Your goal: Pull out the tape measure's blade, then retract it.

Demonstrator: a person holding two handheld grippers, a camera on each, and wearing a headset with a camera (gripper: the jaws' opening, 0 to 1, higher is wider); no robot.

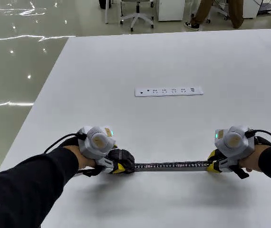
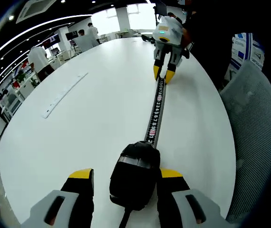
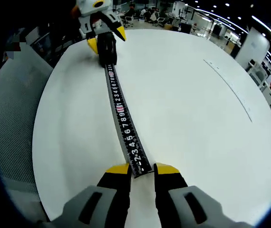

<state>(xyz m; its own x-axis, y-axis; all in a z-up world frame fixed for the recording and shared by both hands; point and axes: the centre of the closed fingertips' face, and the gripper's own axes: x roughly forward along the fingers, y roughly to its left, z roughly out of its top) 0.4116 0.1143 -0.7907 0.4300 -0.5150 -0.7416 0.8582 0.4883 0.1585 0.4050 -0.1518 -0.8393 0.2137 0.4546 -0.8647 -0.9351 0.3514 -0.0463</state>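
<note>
A big white desk (image 1: 173, 57) is seen in a bright room, and its top is smooth and plain. A shiny floor (image 1: 16, 57) with spots of light on it is seen to the left of the desk. Far at the back, a rolling chair (image 1: 136, 14) and a person's legs (image 1: 216, 12) are seen. A flat white strip (image 1: 169, 91) is laid in the middle of the desk, well apart from the tools. Near the front edge, the black tape measure (image 2: 135, 171) is pinched by the left tongs (image 1: 119, 166). Its blade (image 3: 121, 114) is stretched out flat along the desk, and numbers are printed on it. The end of the blade is pinched by the right tongs (image 3: 141, 168). Long ceiling lights are seen far off in the two gripper views.
</note>
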